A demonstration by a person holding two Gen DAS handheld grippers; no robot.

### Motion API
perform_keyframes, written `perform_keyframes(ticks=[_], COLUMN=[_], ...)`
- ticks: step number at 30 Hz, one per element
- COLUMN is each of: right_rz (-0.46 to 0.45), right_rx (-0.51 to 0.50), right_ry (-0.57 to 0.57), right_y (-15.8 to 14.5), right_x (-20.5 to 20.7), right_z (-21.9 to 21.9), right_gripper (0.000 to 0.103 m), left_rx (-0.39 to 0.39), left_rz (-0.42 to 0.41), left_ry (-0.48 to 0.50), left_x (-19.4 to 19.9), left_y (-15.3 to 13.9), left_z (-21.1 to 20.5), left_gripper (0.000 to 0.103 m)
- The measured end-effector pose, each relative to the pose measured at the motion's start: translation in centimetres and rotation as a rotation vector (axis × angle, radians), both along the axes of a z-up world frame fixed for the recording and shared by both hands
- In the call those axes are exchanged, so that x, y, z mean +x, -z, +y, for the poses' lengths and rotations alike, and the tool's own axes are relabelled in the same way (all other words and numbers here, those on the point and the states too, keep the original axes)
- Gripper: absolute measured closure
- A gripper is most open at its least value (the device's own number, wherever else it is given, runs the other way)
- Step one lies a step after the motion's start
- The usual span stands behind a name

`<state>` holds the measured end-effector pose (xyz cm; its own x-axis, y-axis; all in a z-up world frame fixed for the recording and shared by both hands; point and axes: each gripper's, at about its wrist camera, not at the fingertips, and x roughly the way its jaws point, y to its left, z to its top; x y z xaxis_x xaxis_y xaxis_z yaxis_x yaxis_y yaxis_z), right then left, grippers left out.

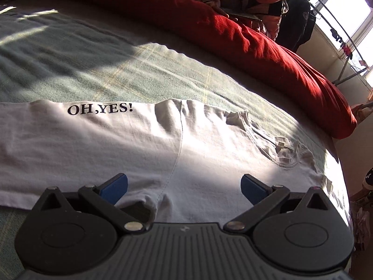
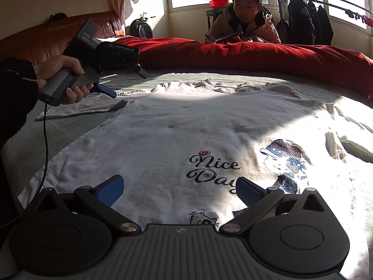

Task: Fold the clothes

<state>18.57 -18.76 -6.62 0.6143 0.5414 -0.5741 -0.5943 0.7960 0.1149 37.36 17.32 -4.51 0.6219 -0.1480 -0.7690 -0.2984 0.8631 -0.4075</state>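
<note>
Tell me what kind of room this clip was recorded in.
Most likely a bedroom in a home: a white T-shirt lies spread on a bed with a red quilt, a wooden headboard, and coats on a rack by sunlit windows.

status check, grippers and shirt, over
Left gripper open, empty, over sleeve. Right gripper open, empty, above hem. White t-shirt spread flat, unfolded. Red quilt beyond collar, clear of shirt.

The left gripper (image 1: 184, 187), jaws spread wide, hovers over a white T-shirt (image 1: 139, 144) on the bed (image 1: 116, 70).
</note>
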Motion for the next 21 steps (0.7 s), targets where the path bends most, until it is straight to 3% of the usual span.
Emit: perform_keyframes(ticks=[3, 6, 13, 17, 21], right_rz=[0.007, 0.014, 0.029, 0.015, -0.052], right_rx=[-0.003, 0.000, 0.008, -0.059, -0.115], right_ry=[0.003, 0.008, 0.023, 0.070, 0.134], right_y=[0.1, 0.2, 0.4, 0.7, -0.3], right_x=[0.1, 0.3, 0.4, -0.6, -4.2], right_z=[0.0, -0.1, 0.0, 0.3, -0.8], right_gripper=[0.000, 0.000, 0.000, 0.000, 0.000], left_rx=[0.013, 0.046, 0.140, 0.197, 0.279], left_rz=[0.041, 0.047, -0.019, -0.056, -0.075], left_ry=[0.012, 0.055, 0.167, 0.238, 0.374], left_x=[0.2, -1.2, -8.8, -13.3, -18.5], left_y=[1.7, 0.8, -3.6, -5.9, -4.2], left_z=[-1.0, -1.8, -5.6, -7.9, -12.0], left_gripper=[0.001, 0.001, 0.001, 0.000, 0.000])
